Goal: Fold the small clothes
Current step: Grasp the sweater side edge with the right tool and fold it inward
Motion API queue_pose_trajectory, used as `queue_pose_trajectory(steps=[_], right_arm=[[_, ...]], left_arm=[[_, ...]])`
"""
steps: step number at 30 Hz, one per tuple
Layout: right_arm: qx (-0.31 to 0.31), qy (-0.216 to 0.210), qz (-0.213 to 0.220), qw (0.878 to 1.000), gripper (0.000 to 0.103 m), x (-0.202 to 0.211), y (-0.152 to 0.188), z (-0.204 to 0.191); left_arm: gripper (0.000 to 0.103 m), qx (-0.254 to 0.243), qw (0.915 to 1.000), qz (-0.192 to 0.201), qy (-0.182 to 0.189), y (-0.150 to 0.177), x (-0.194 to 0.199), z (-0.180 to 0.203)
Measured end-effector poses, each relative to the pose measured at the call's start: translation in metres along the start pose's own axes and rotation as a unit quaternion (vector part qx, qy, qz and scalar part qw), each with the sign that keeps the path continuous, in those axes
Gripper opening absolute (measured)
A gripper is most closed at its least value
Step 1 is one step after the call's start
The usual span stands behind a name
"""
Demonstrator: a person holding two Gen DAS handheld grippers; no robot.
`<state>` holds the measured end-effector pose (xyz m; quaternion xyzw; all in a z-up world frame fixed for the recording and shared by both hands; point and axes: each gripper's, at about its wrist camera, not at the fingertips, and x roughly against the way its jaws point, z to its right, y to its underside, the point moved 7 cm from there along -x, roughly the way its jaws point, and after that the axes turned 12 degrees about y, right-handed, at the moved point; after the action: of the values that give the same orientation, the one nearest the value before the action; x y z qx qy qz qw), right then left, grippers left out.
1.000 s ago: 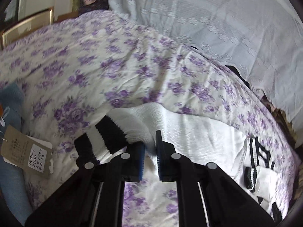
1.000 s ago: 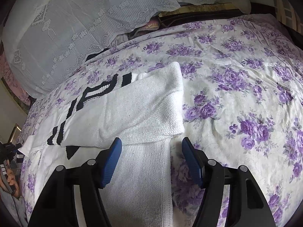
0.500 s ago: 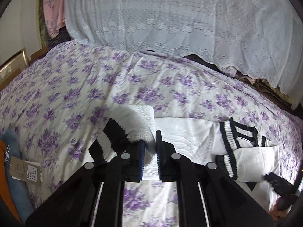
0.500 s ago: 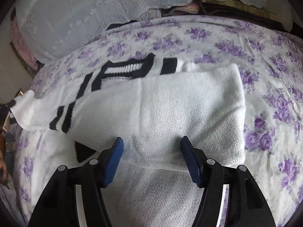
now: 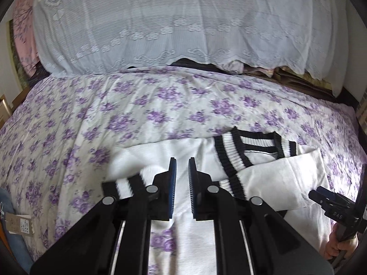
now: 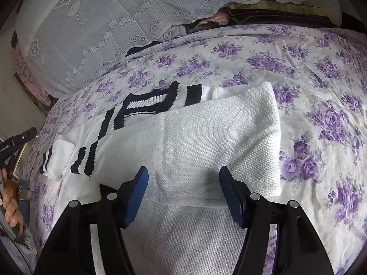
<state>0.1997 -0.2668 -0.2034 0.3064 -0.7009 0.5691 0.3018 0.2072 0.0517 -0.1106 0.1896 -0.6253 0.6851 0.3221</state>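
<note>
A white knit sweater with a black-and-white striped V-neck collar (image 5: 247, 151) (image 6: 146, 100) lies flat on the floral bed sheet (image 5: 114, 105). Its right sleeve (image 6: 218, 137) is folded across the chest, and that sleeve's striped cuff (image 6: 84, 160) rests near the middle. My left gripper (image 5: 181, 162) is shut on the other sleeve, whose striped cuff (image 5: 123, 186) (image 6: 59, 155) hangs blurred beside the left finger, above the sweater body. My right gripper (image 6: 183, 170) hovers open over the folded sleeve, and its pads do not press on the knit.
A large white lace cover (image 5: 160, 23) drapes a pile at the head of the bed. A blue garment with a paper tag (image 5: 18, 224) lies at the lower left. A person's hand (image 6: 11, 206) holds the left gripper's handle.
My left gripper has carried the striped cuff to the right, over the sweater body toward the collar, while rolling. My right gripper has shifted a little over the folded sleeve and stayed open.
</note>
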Motion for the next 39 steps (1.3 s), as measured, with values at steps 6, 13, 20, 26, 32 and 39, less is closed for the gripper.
queue_pose_trajectory(steps=[6,13,20,26,32,39], right_arm=[[-0.017,-0.029,0.003,0.999,0.065,0.008,-0.002,0.002],[0.085,-0.091,0.019,0.992,0.065,0.040,0.012,-0.072],[0.251,-0.123,0.014,0.960,0.065,0.055,0.042,-0.218],[0.368,-0.060,0.044,0.927,0.057,0.028,0.067,-0.305],[0.390,-0.002,0.056,0.919,0.041,-0.005,0.072,-0.332],[0.366,0.033,0.060,0.928,0.040,-0.023,0.062,-0.332]], left_arm=[[0.025,-0.018,0.9995,-0.020,0.018,0.016,-0.009,0.022],[0.057,0.044,0.9981,-0.012,-0.040,0.047,0.025,-0.070],[0.059,0.135,0.9866,-0.043,-0.081,0.087,0.024,-0.161],[0.059,0.140,0.9852,-0.061,-0.079,0.099,0.016,-0.171],[0.064,0.140,0.9855,-0.068,-0.066,0.100,0.015,-0.169],[0.070,0.125,0.9866,-0.071,-0.078,0.100,0.014,-0.164]])
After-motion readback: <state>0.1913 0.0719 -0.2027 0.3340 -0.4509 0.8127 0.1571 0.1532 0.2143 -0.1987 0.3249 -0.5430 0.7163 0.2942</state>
